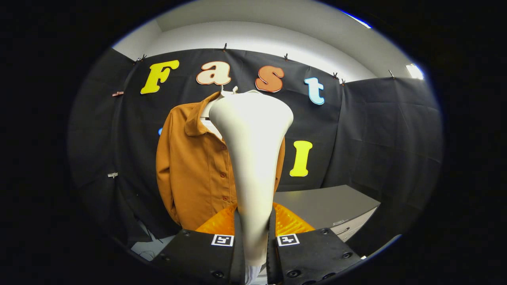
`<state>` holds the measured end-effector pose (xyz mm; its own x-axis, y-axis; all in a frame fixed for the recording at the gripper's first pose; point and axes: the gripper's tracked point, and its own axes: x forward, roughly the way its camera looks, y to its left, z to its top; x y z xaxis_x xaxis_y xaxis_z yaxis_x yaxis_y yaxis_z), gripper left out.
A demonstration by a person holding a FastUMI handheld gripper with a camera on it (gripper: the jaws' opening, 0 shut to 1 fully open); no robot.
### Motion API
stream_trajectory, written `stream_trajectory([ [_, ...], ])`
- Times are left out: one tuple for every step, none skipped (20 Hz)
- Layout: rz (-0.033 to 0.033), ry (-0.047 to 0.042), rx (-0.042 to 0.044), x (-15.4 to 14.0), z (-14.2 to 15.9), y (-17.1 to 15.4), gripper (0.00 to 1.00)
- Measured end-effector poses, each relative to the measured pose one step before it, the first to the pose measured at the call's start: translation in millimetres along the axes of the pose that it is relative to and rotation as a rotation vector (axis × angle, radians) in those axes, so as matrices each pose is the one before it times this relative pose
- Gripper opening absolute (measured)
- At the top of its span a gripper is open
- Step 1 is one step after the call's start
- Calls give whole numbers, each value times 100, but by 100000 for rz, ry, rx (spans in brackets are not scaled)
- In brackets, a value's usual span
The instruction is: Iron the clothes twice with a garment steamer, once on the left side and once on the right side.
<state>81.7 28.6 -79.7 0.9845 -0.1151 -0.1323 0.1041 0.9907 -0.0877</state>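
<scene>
On the left hangs the rust-orange button-up shirt (194, 166) of woven cloth, on a pale hanger (227, 93) against the black booth wall. Its collar, button row and one long sleeve are visible; the other half is hidden behind the steamer.

In the middle, the tool (255, 233) is closed on the cream-white plastic garment steamer (253, 150): both fingers press on its narrow handle, and the wide head rises beyond them, in front of the upper part of the shirt. If the head touches the cloth, I cannot tell.

I judge that the step in hand is a pass over one side of the shirt. To do it well, the head should stay flat against the cloth and move slowly along one front panel, without pushing the shirt off the hanger.

On the right, beyond the fingers, stands a grey table (336, 206); its near corner is close to the shirt's lower hem and could obstruct a low stroke.
</scene>
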Motion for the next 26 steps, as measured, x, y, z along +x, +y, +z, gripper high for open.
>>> stream_trajectory([
  [113, -47, 187, -1, 16, 43, 25],
  [117, -97, -62, -72, 103, 55, 25],
  [58, -127, -183, -16, 22, -2, 25],
  [81, -100, -175, 82, 55, 53, 25],
  [35, -25, -117, 8, 75, -17, 25],
  [26, -95, -19, 46, 53, -28, 25],
  [-34, -65, -4, 3, 70, -40, 25],
  [-8, -29, -28, 73, 36, 5, 25],
  [-24, -3, -99, -7, -17, -24, 25],
  [-90, -26, -341, -51, -17, -72, 25],
  [-109, 1, -315, -34, 19, -103, 25],
  [46, -160, -57, 10, 133, -27, 25],
  [-101, -68, -66, 4, 66, -58, 25],
  [-103, -179, 27, -11, -43, -40, 25],
  [-8, -131, 81, -21, 96, -54, 25],
  [-1, -108, 59, 37, 114, -24, 25],
  [-38, -53, -51, -12, 10, -21, 25],
  [-31, -45, 43, -42, 30, -65, 25],
  [-2, -88, 85, -40, 56, -10, 25],
  [7, -18, 60, 41, 34, -81, 25],
  [-28, -49, 118, -31, -15, -41, 25],
  [-80, -64, 62, 9, 18, -86, 25],
  [-203, -7, 80, -58, -29, -111, 25],
  [-54, 237, 181, 52, -81, -33, 25],
  [110, 240, 331, 48, -28, 14, 25],
  [11, 224, 150, 19, -106, -77, 25],
])
